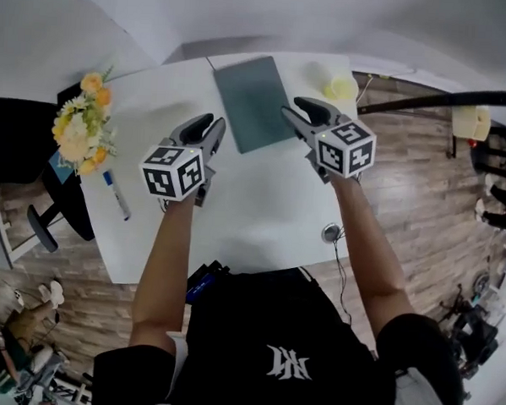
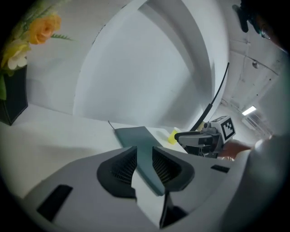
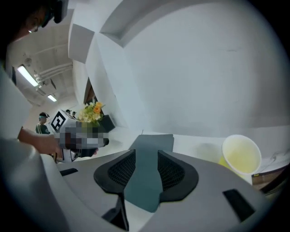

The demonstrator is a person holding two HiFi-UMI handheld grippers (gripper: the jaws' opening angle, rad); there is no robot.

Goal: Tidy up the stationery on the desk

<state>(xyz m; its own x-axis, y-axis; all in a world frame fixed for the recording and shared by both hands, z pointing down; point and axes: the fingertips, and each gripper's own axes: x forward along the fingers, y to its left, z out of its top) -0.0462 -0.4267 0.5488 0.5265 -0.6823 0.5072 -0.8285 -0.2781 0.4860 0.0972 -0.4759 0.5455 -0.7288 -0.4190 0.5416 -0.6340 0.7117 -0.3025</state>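
The ribbed black fingers (image 2: 121,166) of the left gripper (image 2: 144,153) are spread apart with nothing pinched between them. Those of the right gripper (image 3: 146,156) are likewise spread and empty. A flat, dark teal rectangular notebook (image 1: 254,100) is seen on the white desk (image 1: 261,215) just ahead of both pairs of fingertips. Its near left edge lies beside the left ones and its right edge by the right ones; contact cannot be told. A pale yellow plastic cup (image 3: 241,155) stands beyond the right fingers, to their right. A blue-capped white marker (image 1: 116,196) lies well left of the left fingers, near a yellow-and-orange flower bunch (image 1: 81,127).
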